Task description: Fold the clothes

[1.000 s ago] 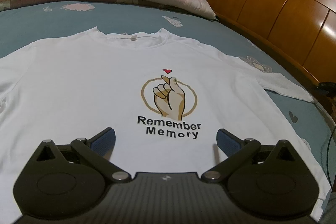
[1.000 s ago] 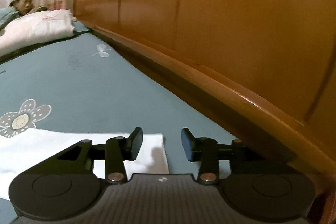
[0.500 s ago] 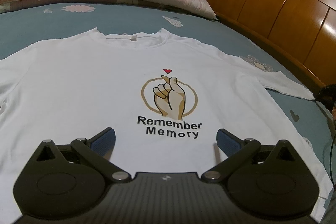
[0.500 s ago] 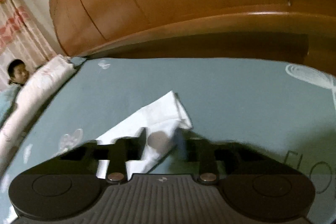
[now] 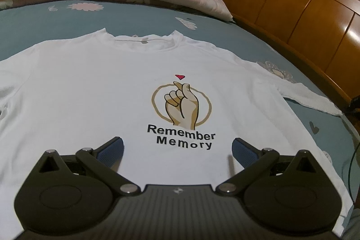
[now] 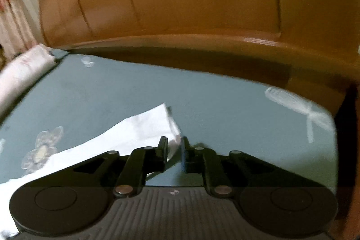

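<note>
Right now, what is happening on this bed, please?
A person is folding a white T-shirt that lies flat on the blue bedsheet, using a gripper in each hand. The right gripper has just been closing and pinches the end of the sleeve near the wooden bed frame. The left gripper hovers open over the shirt's lower part, holding nothing. No fold is made yet.

White T-shirt [image 5: 90,87], teal floral bedsheet [image 5: 45,17].

Left gripper [image 5: 177,150]: jaws stood wide apart, nothing between them.
Right gripper [image 6: 174,150]: jaws nearly closed, just opening slightly, white cloth between.
</note>
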